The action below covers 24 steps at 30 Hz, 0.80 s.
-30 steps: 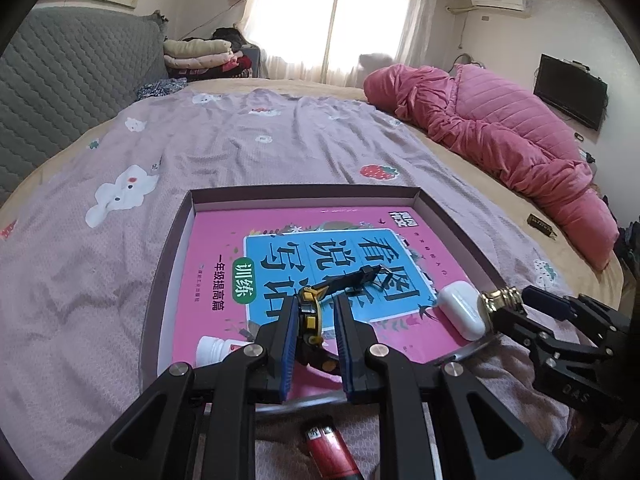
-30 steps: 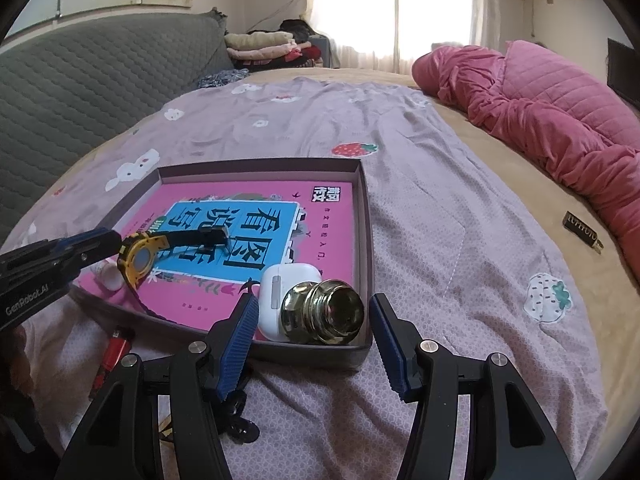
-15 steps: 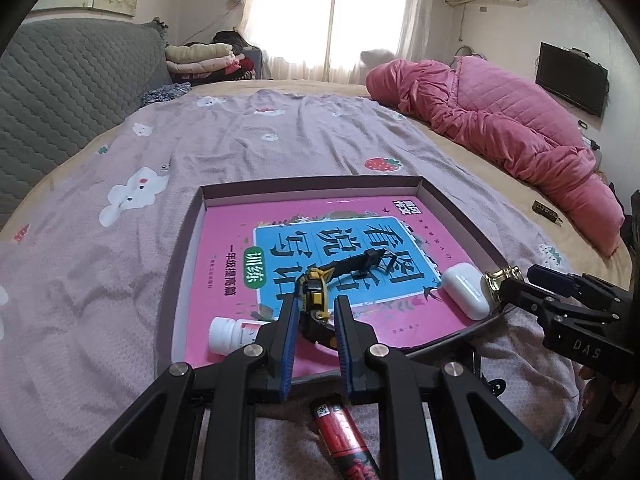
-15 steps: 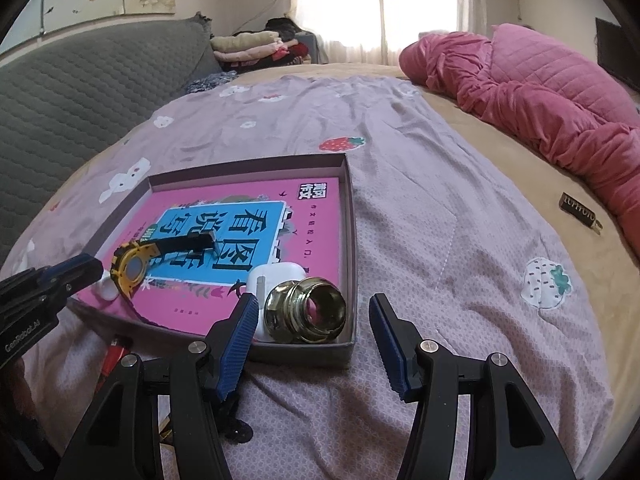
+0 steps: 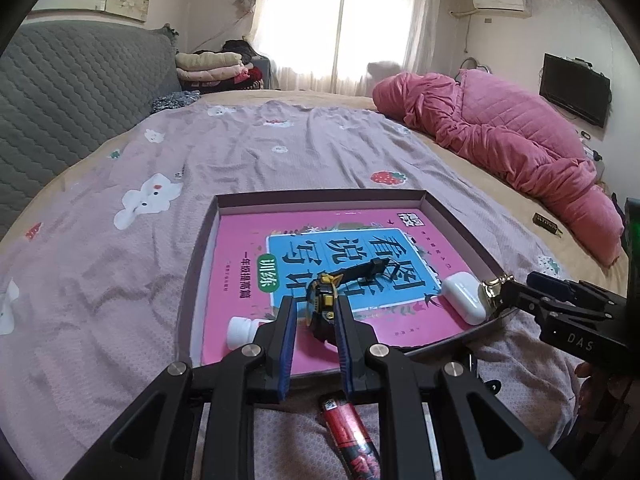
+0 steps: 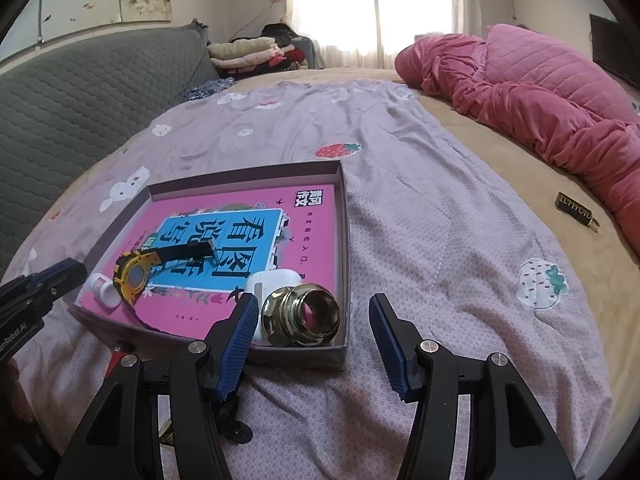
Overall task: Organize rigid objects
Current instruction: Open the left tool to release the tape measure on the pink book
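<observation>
A bed (image 5: 280,152) with a mauve printed sheet fills the room in front of a bright curtained window. Nearest the left wrist camera, a red lighter (image 5: 354,436) lies on the sheet just below the left gripper (image 5: 314,320). That gripper's jaws stand narrow, and between them sits the yellow-and-black watch (image 5: 325,300); contact with the pads cannot be made out. The watch lies on a pink book (image 6: 240,240) inside a shallow box (image 6: 344,216). The right gripper (image 6: 314,320) is spread wide and holds nothing, just short of the box's near corner, where a brass knob (image 6: 300,316) lies against a white earbud case (image 6: 272,282). A small white bottle (image 5: 240,330) lies by the watch. Farther off, a pink quilt (image 5: 500,136) is heaped.
</observation>
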Tool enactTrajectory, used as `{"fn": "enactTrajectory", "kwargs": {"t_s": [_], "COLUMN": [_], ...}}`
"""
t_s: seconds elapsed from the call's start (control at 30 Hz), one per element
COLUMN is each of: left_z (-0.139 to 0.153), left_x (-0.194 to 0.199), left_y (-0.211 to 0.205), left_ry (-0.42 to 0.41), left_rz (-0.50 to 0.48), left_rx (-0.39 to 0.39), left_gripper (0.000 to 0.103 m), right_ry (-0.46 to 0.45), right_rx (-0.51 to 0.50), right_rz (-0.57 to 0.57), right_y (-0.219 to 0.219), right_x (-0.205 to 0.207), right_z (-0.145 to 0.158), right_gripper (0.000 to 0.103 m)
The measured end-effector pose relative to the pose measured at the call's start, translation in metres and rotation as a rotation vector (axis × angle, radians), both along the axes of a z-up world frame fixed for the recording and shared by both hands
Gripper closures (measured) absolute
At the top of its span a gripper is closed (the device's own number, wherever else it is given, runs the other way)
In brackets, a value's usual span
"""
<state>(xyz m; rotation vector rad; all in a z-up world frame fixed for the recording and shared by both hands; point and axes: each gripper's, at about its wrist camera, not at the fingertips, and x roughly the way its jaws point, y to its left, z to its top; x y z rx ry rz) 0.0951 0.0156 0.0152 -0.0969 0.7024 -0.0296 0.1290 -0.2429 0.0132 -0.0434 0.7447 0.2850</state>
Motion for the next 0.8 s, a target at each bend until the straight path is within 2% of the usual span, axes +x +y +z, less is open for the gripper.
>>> {"fn": "enactTrajectory", "kwargs": {"t_s": [0.23,0.4,0.8], "left_z": [0.005,0.007,0.011], "left_x": [-0.009,-0.016,-0.03], "left_y": [0.001,0.0,-0.002], "left_ry": [-0.007,-0.012,-0.015], "left_rz": [0.011,-0.004,0.002], "left_rx": [0.011,0.029,0.076], "left_gripper": [0.081,0.066,0.063], "right_ry": [-0.024,-0.044,-0.086], "right_rx": [-0.004,-0.017,-0.051], "right_rz": [0.0,0.014,0.084], "right_y": [-0.002,-0.001,0.014], "right_x": [-0.006,-0.014,-0.036], "right_z": [0.004,0.008,0.017], "right_gripper": [0.044,0.044,0.044]}}
